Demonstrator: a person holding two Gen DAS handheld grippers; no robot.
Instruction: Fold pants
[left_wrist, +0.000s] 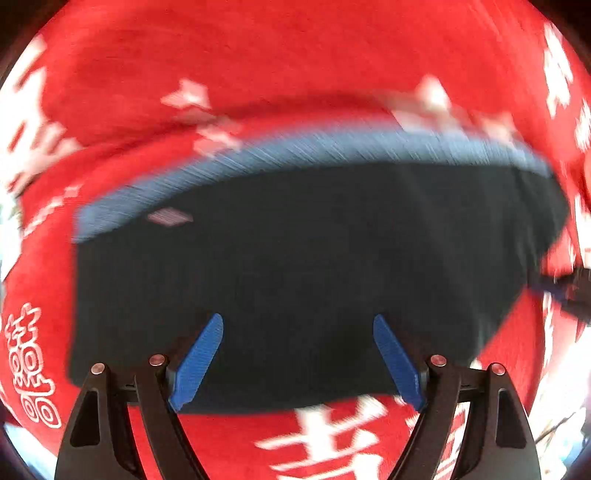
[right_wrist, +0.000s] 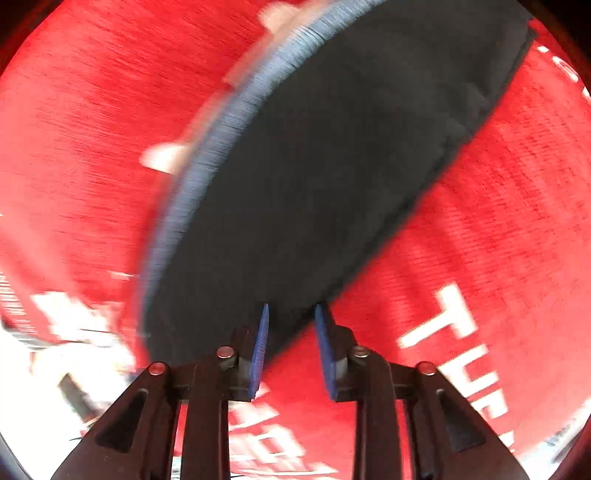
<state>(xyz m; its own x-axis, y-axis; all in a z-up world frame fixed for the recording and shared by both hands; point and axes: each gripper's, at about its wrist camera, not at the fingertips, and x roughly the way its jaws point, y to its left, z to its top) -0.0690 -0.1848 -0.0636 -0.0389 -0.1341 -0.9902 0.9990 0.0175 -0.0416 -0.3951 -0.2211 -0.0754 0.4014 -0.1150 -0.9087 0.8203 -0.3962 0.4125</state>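
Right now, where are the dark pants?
The folded dark pants lie flat on the red printed cloth, filling the middle of both views, just ahead of the open left tongs.

A red cloth (left_wrist: 295, 55) with white printed characters covers the tabletop and fills nearly all of both views. Large white letters (right_wrist: 461, 339) run across it in the right wrist view, smeared by motion blur. Light is bright and even. Beyond the cloth's edge at the lower left of the right wrist view lies a pale, washed-out area (right_wrist: 22, 354), perhaps floor; it is too blurred to tell.
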